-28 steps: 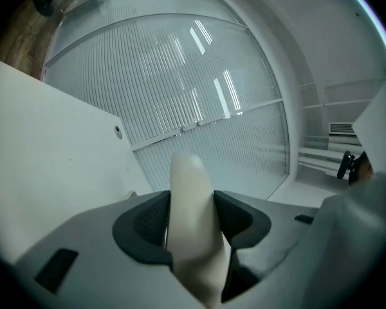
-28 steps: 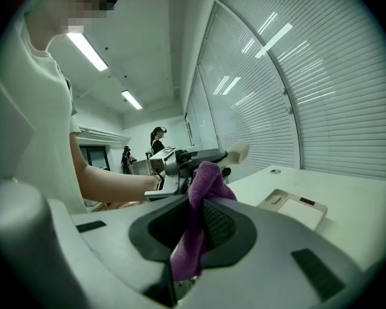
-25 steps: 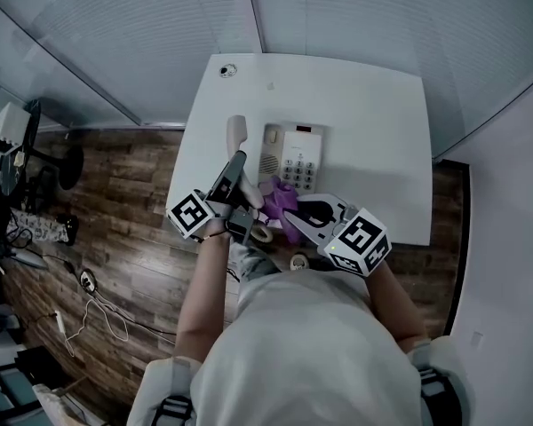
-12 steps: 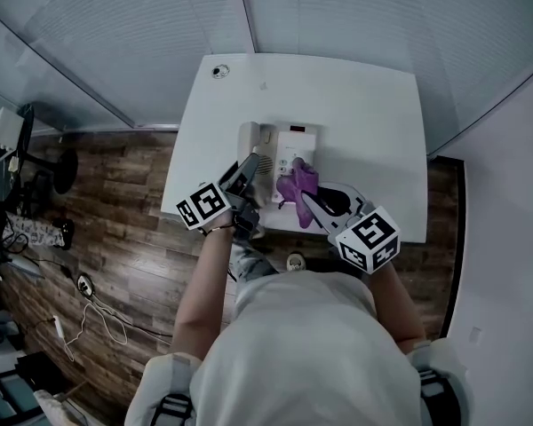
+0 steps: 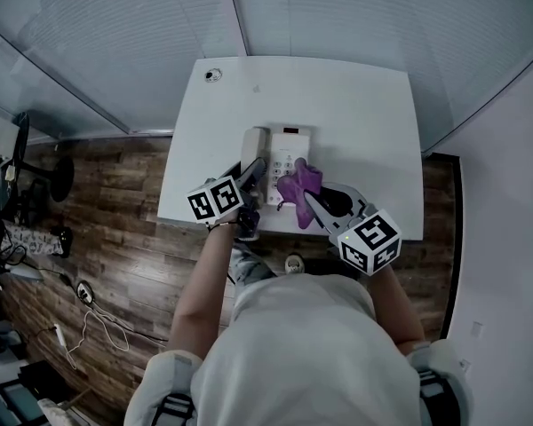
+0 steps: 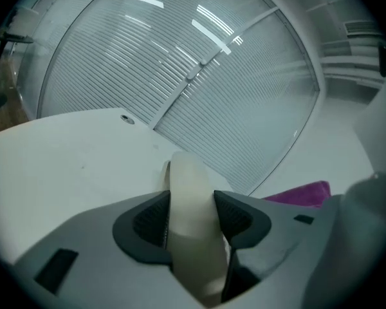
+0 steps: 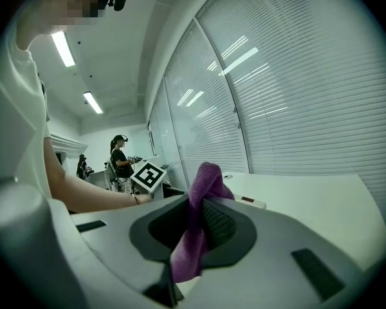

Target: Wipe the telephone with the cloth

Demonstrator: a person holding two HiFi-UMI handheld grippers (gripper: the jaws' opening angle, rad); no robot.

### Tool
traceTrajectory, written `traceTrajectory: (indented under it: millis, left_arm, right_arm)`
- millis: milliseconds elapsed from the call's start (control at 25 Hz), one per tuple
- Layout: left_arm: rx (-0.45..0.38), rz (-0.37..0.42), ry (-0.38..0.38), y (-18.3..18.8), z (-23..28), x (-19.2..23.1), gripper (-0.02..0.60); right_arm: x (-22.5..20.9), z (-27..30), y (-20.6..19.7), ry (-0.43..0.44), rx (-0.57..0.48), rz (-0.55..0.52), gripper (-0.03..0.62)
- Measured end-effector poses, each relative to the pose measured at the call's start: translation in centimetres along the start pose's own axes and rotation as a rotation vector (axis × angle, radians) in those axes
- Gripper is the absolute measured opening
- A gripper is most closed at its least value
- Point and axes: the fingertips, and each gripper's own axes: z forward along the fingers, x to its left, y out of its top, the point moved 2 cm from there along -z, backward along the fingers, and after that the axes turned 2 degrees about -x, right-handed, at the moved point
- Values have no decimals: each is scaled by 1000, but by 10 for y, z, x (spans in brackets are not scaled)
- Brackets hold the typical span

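We look down on a white bench (image 5: 360, 105) standing by glass walls with slatted blinds (image 5: 338, 16). The telephone (image 5: 293, 142) sits toward the bench's near edge, at about mid-width. It is a pale desk set with a keypad (image 5: 282, 161) and a small dark strip at its far edge. Its cream handset (image 6: 190, 185), smooth and rounded, lies along the left side of the base.

The left claw (image 5: 254, 172) is clamped on the handset's near end, and its dark ribbed pads (image 6: 148, 221) press on both sides.

The right claw (image 7: 194, 227) is closed on the cloth (image 5: 299, 182), which is purple, fuzzy and bunched. One fold stands above that claw's pads and a tail hangs below them. From above, the cloth rests on the near right part of the telephone, touching the keypad. The two claws are near each other, with the telephone between their tips.
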Motion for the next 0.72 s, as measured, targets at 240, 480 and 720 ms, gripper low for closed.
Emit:
traceTrajectory:
  millis: [240,480,720]
  left_arm:
    - [44,64,61,-5,13,6,223]
    - [66,127,116,-6,24,9,224]
    - [101,227,190,-11,31,10,224]
  right_arm:
    - [-3,-2,-2,-11,3,15,58]
    - [-3,-3,-4,-9,8,23,58]
    - [-1,-10,-3,-10,3,31,58]
